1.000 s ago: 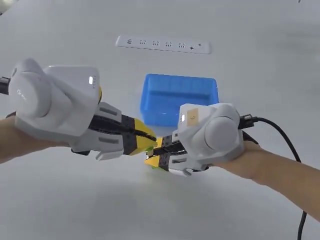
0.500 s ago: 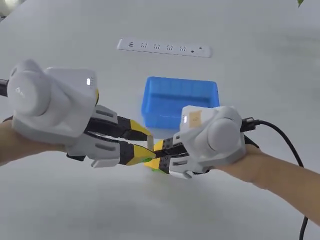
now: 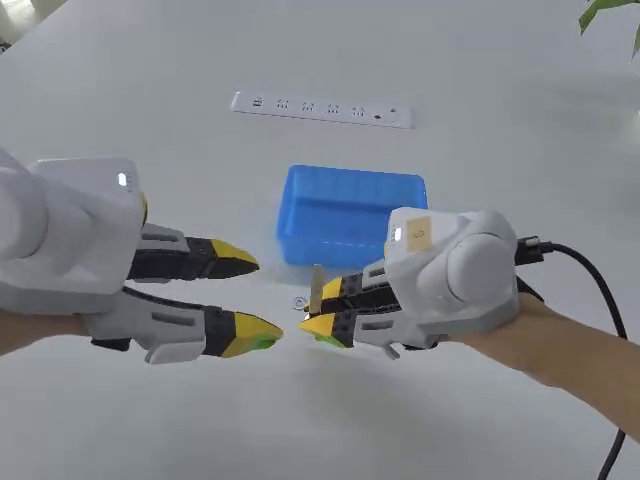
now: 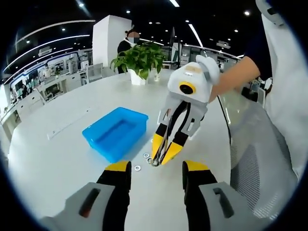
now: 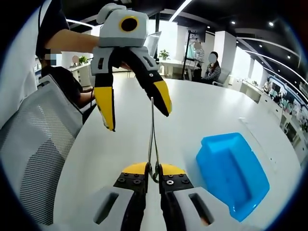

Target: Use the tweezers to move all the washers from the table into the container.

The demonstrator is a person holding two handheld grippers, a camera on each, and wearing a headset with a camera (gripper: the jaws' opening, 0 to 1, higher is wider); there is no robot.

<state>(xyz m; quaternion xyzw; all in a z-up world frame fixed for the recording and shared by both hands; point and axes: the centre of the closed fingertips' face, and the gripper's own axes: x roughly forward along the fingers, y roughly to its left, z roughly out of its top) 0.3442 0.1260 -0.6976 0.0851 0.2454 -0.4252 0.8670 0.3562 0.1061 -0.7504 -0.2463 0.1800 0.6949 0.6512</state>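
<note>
In the head view my right gripper is shut on the thin metal tweezers, just in front of the blue container. A small washer lies on the white table by the tweezers. My left gripper hangs to the left, open and holding nothing. In the left gripper view my own jaws gape toward the right gripper, with washers on the table between them and the container behind. In the right gripper view the tweezers rise from my shut jaws toward the open left gripper.
A white power strip lies beyond the container. The right gripper's black cable trails off to the right. A potted plant stands at the table's far end. A mesh chair is beside the table.
My left gripper has opened, let go at the tweezers and drawn back to the left. The right gripper stays shut on the tweezers, which now stand free of the left jaws.
</note>
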